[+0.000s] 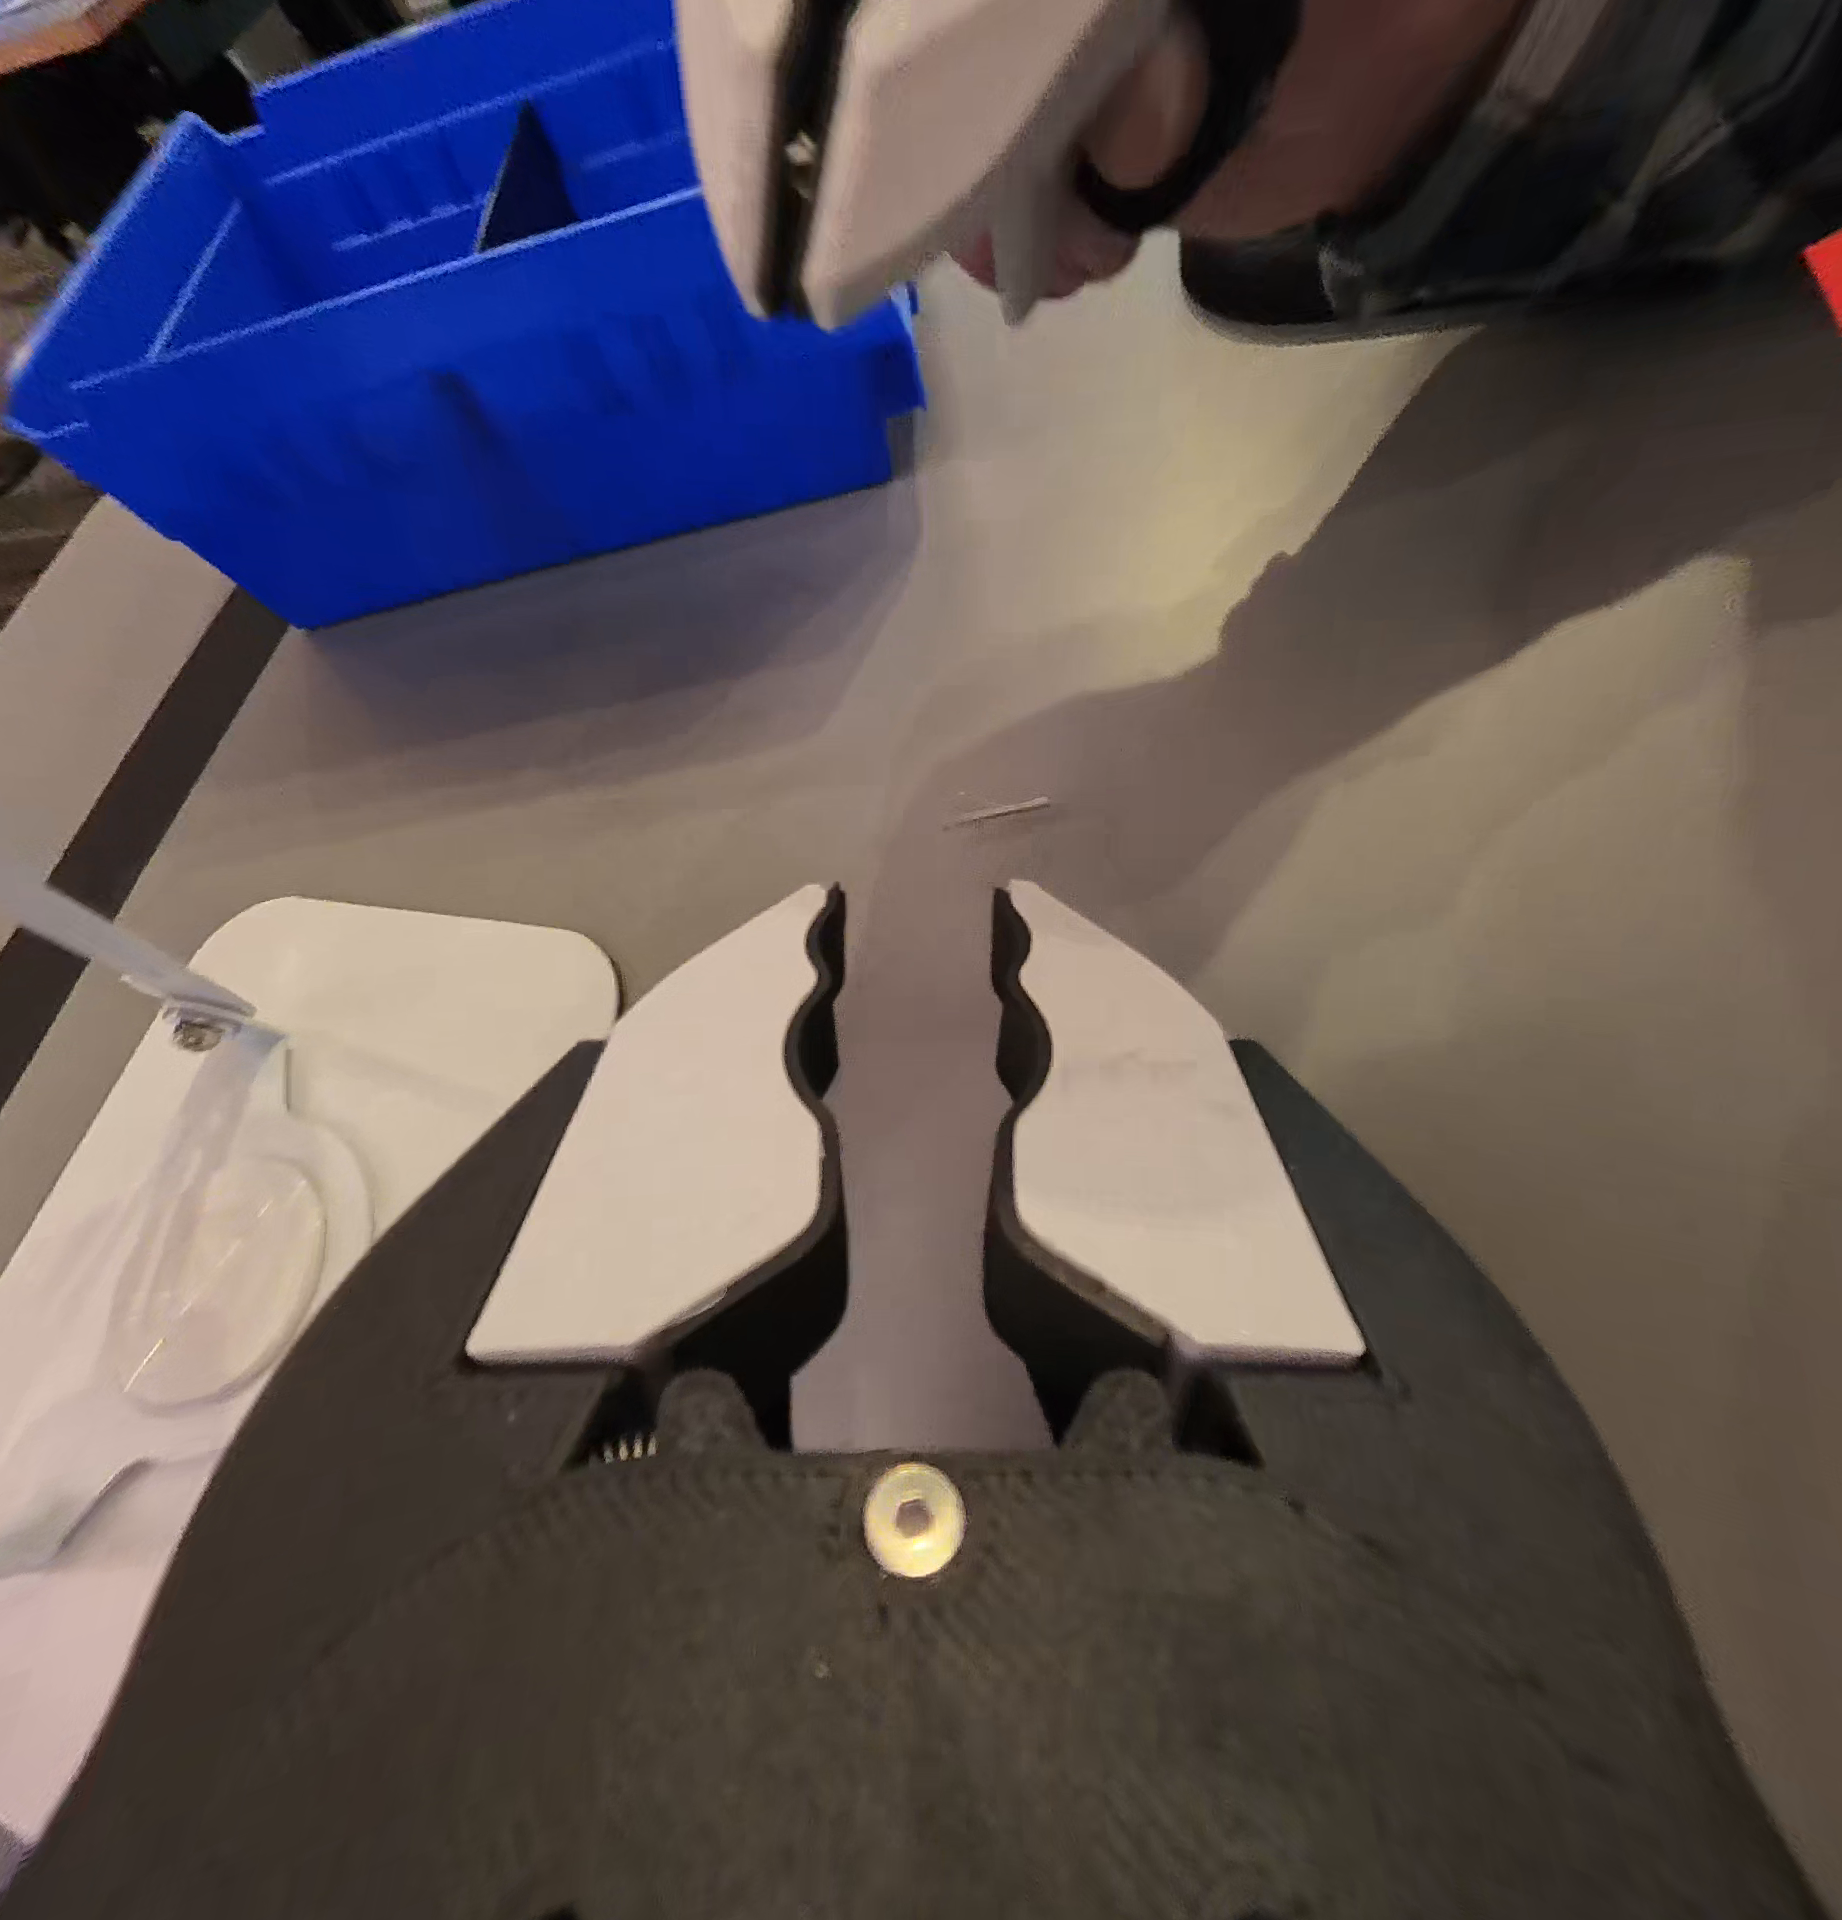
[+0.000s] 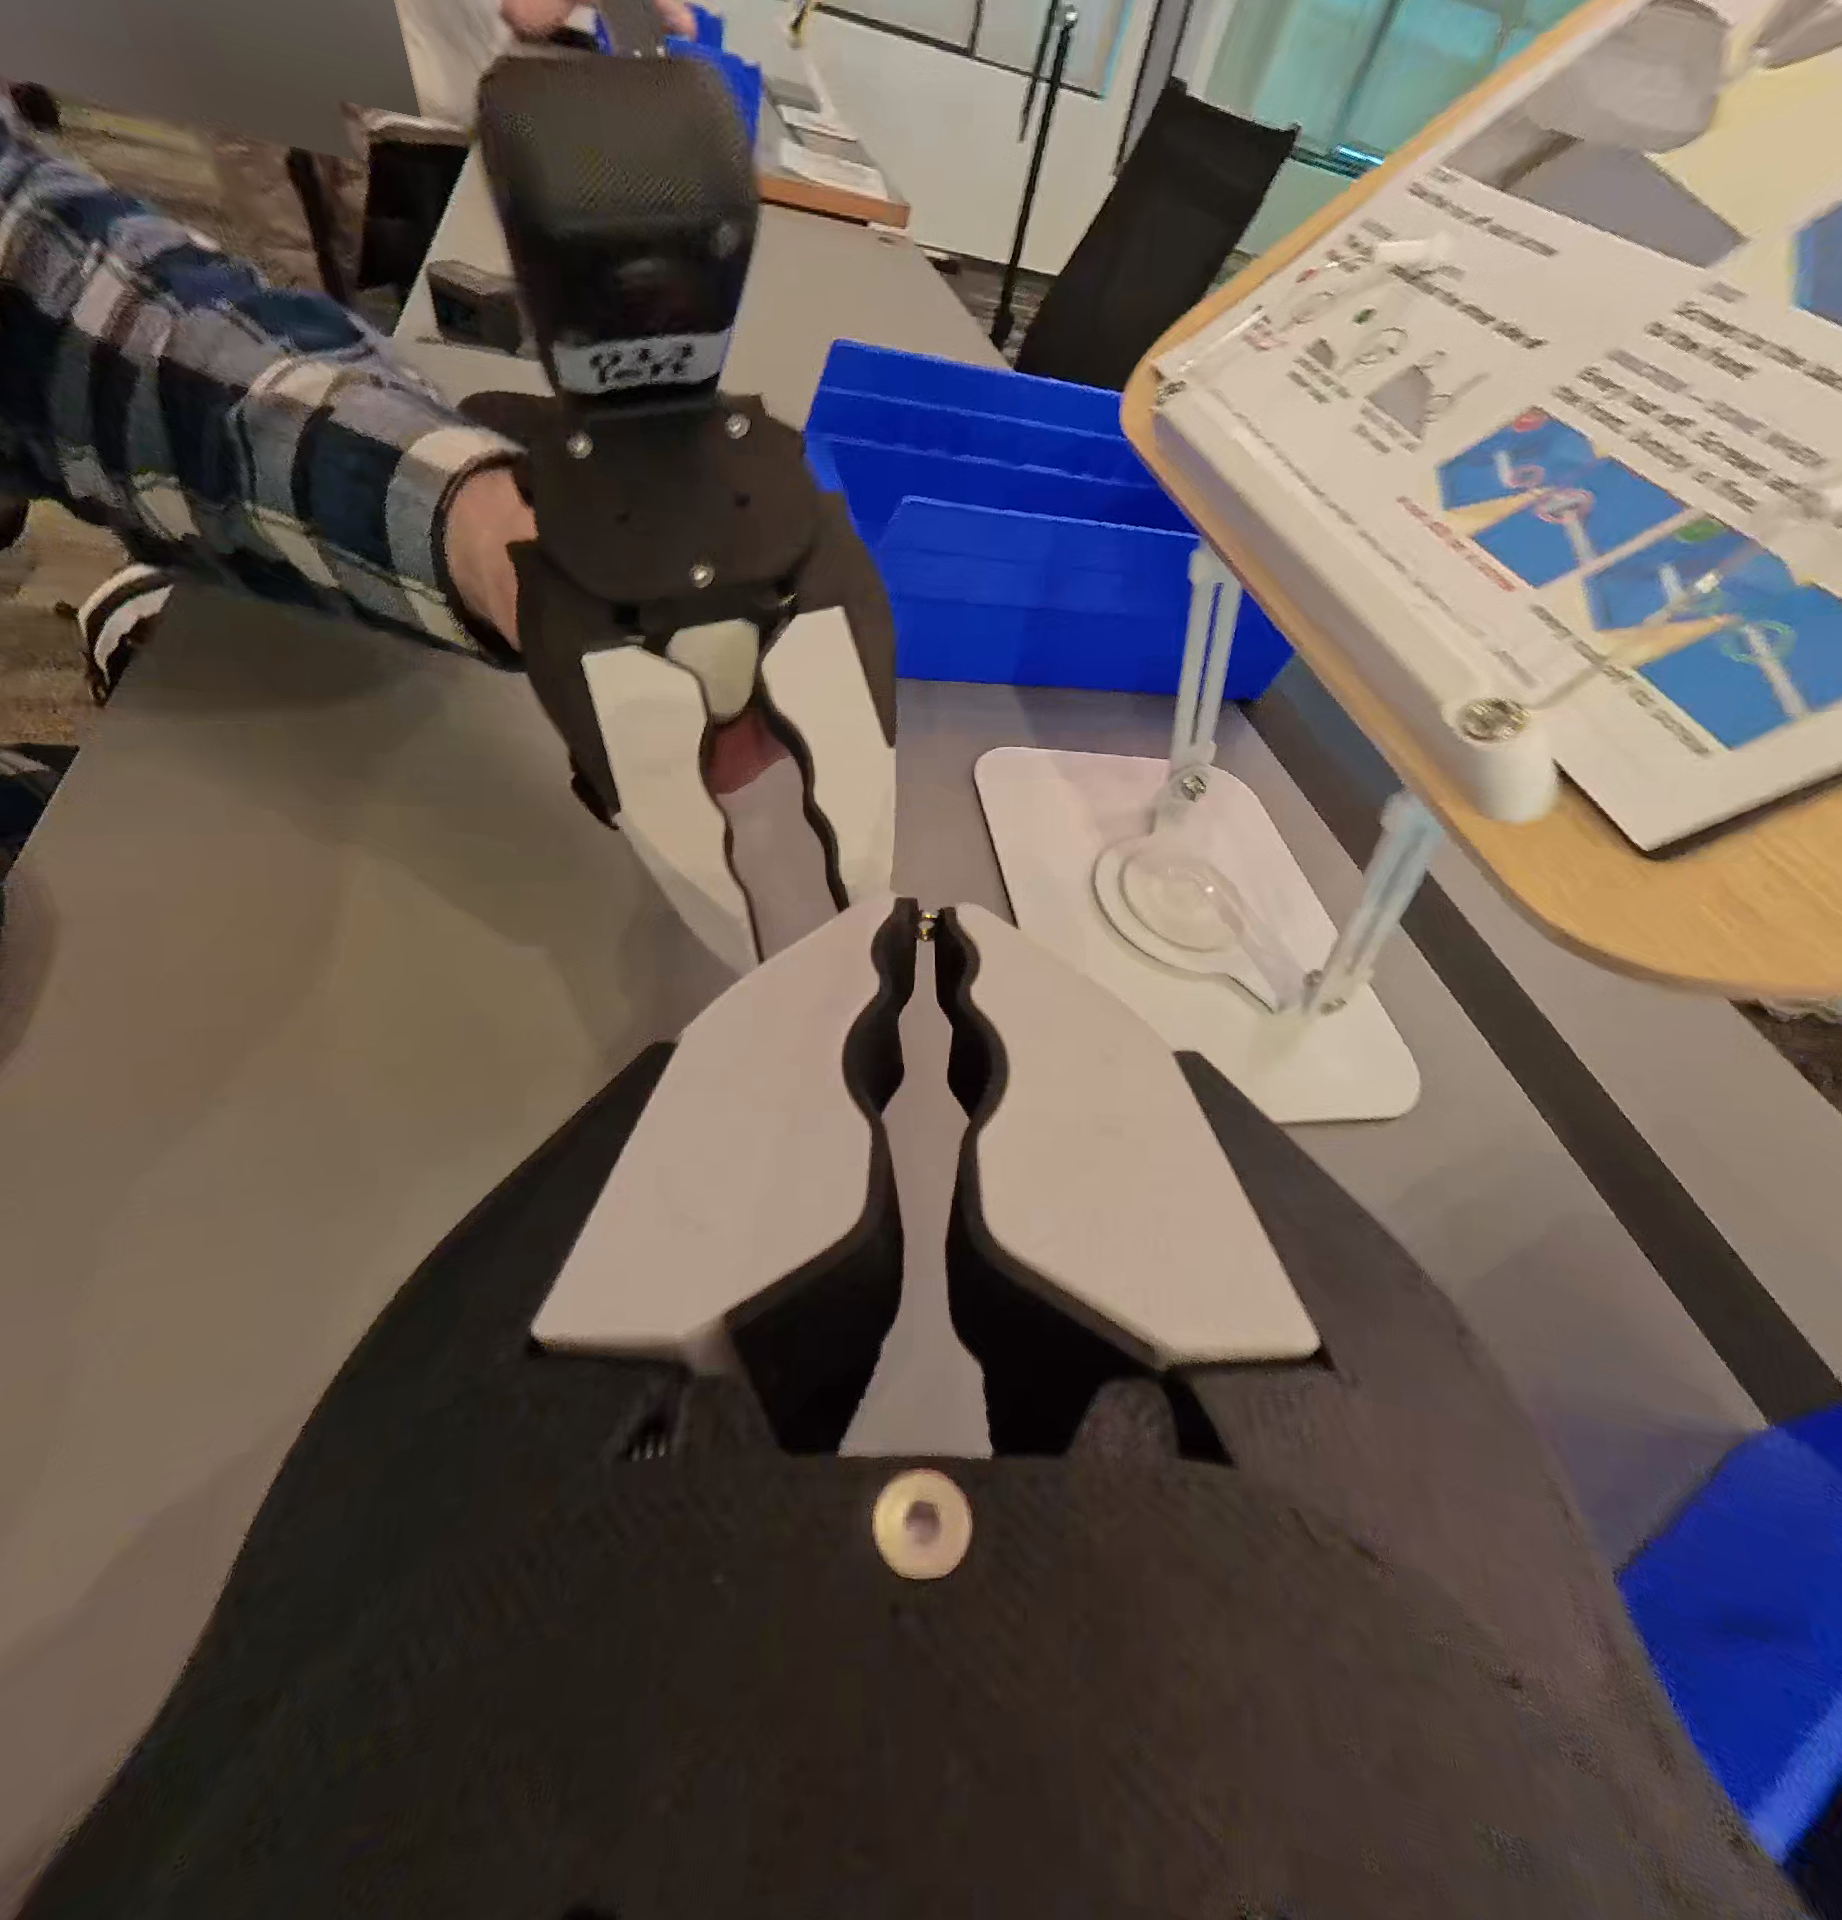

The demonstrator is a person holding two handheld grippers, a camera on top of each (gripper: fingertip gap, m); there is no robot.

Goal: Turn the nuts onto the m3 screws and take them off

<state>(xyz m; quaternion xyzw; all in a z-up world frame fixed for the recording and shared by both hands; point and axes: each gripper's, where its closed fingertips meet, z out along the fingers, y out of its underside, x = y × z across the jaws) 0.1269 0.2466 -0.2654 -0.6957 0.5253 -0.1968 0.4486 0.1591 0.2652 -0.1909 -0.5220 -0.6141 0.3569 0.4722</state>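
Screw (image 2: pixel 926 928), small and metallic, sits pinched at the very tips of the right gripper (image 2: pixel 925 928), fingers clenched on it so it stays clear of the grey worktop (image 2: pixel 273 1039). Just beyond, the left gripper (image 2: pixel 787 914) points in, fingers parted with nothing between them; from its own view only bare worktop shows in the gap, with a thin metal pin (image 1: pixel 997 811) lying just ahead. To the side stands a white base plate (image 2: pixel 1343 1070) carrying a clear stand (image 2: pixel 1197 883), then blue bins (image 2: pixel 1052 561), handy behind. A tilted instruction board (image 2: pixel 1582 499) overhangs.
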